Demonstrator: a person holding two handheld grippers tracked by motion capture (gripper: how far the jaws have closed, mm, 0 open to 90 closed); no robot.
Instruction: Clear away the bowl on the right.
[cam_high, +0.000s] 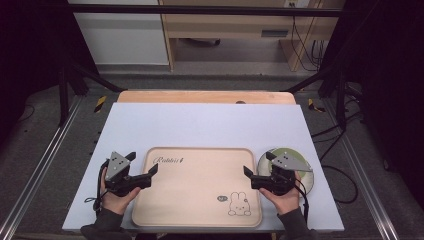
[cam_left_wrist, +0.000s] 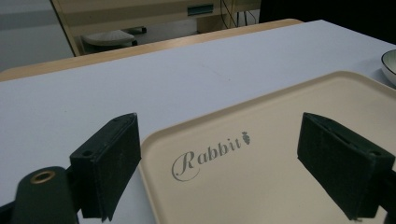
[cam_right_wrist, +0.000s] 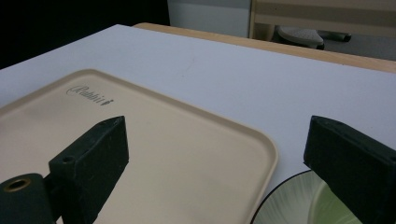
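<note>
Two grippers held at the sides of a beige tray.

The rectangular beige plastic tray (cam_high: 197, 187), printed with a rabbit, lies on the white table sheet (cam_high: 200, 125). The left gripper (cam_high: 150, 175) is held at its left edge, the right gripper (cam_high: 248, 176) at its right edge above a round green-and-white plate (cam_high: 307, 177); both are spread wide with nothing gripped.

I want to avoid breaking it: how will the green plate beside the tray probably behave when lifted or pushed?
The green plate looks glazed and glossy, so it probably is stiff, somewhat slippery and fragile if dropped. It is flat and shallow, so it should slide on the white table cover rather than tip. Its thin rim lies near the tray.
</note>
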